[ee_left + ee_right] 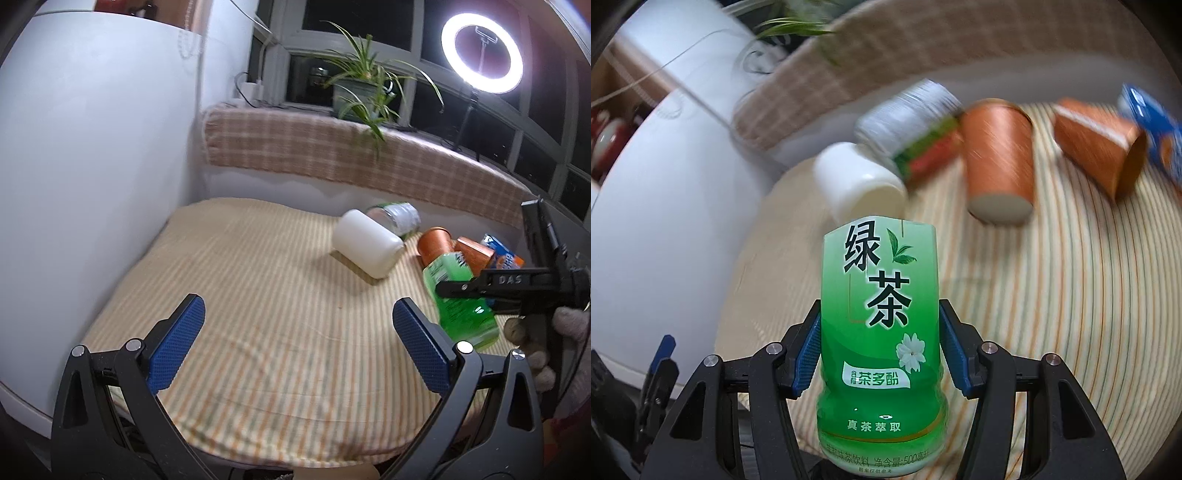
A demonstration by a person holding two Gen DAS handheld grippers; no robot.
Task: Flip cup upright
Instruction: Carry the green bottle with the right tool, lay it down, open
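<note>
A white cup [367,243] lies on its side on the striped table cloth [258,295]; it also shows in the right wrist view [855,181]. Two orange cups [436,243] [474,254] lie on their sides to its right, also seen in the right wrist view as the nearer cup [999,155] and the farther cup [1100,144]. My right gripper [879,350] is shut on a green tea bottle [881,332], held above the cloth; the bottle shows in the left wrist view [458,295]. My left gripper [299,339] is open and empty, in front of the white cup.
A clear bottle with a green label [397,218] lies behind the white cup. A blue packet [504,254] lies at the far right. A white wall [92,166] bounds the left side. A checked sill [332,151] with a plant [364,85] and a ring light [482,53] stand behind.
</note>
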